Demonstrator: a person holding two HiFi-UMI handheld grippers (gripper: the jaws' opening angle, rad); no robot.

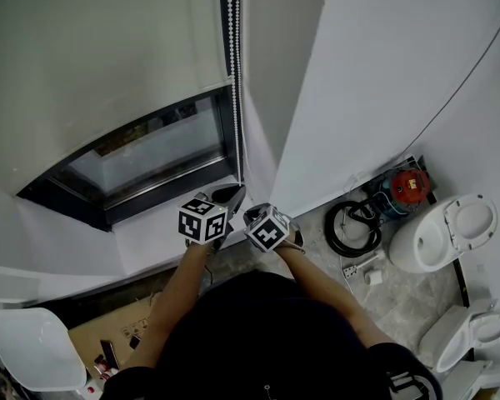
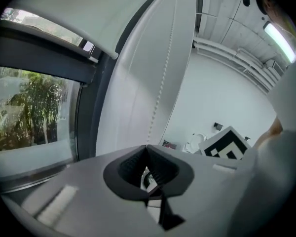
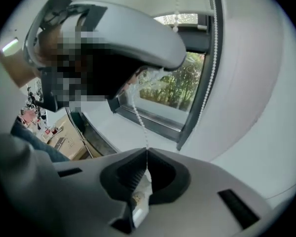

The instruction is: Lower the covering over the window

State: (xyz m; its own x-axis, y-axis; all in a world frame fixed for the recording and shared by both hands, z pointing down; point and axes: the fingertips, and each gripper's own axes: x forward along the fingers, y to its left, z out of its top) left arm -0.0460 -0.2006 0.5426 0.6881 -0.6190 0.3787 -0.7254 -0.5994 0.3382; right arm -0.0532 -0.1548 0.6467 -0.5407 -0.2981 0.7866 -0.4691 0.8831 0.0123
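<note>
Below the centre of the head view, toward six o'clock, both grippers are meeting at the bead chain (image 1: 236, 73), which is hanging along the three o'clock side of the window (image 1: 142, 152). The left gripper (image 1: 232, 193) is clenching its jaws on the chain. The right gripper (image 1: 252, 216), just beside it at four o'clock, is pinching the same chain lower down. In the right gripper view the beads are running from the left gripper down into the closed right jaws. The white blind (image 1: 92, 48) is covering the upper part of the window, leaving a band of glass bare beneath its bottom edge. Toilets (image 1: 446, 232) are standing at four o'clock and a white chair (image 1: 29, 348) at eight o'clock.
</note>
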